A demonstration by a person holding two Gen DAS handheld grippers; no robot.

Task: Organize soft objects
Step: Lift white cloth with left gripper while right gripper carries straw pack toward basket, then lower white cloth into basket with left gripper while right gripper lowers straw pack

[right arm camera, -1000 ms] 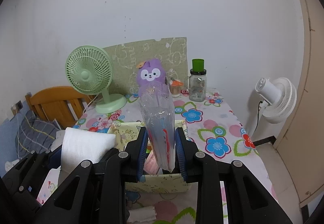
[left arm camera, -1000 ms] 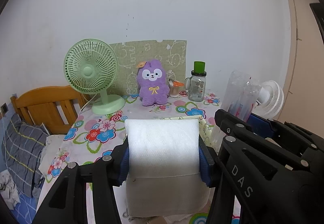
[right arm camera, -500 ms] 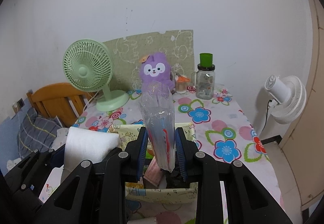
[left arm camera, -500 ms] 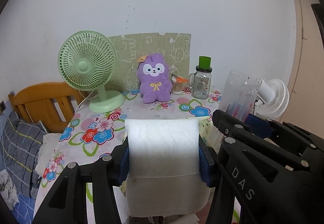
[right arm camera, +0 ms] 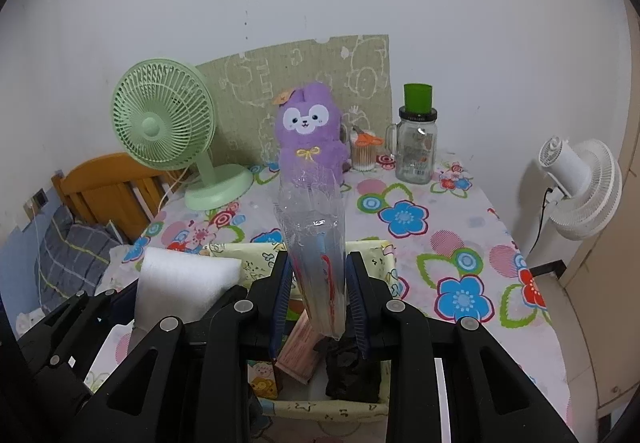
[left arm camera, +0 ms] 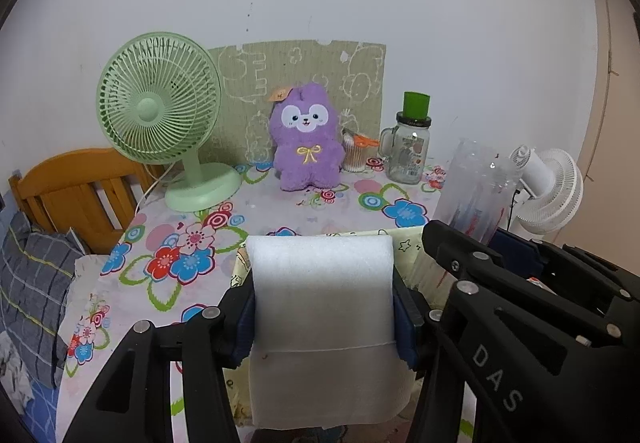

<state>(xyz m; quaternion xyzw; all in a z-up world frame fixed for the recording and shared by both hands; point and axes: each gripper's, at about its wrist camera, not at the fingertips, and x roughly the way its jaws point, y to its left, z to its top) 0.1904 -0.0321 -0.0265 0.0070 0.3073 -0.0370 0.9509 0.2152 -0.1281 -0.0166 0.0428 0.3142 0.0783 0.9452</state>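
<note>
- Fingers first: left gripper (left arm camera: pixel 324 319) has its blue pads clamped on both sides of a white folded foam sheet (left arm camera: pixel 322 307), and right gripper (right arm camera: pixel 318 299) is pinching a clear crinkly plastic bag with red and blue bits inside (right arm camera: pixel 314 243).
- Both items are held up over the pale yellow fabric storage box with cartoon prints (right arm camera: pixel 380 255), which sits near the front edge of the table.
- Handling guess: foam looks super light and squishy, so hold it mid-width like now; too little squeeze and it'll flop.
- Bag looks slippery and thin, so pinching low near the contents seems safest.
- Box already has a pinkish packet (right arm camera: pixel 298 351) and something dark (right arm camera: pixel 352 371) in it.
- Further out on the floral tablecloth (right arm camera: pixel 460 263): purple plush bunny (left arm camera: pixel 306 143), green desk fan (left arm camera: pixel 160 115), glass jar mug with green lid (left arm camera: pixel 410 147) along the back edge.
</note>
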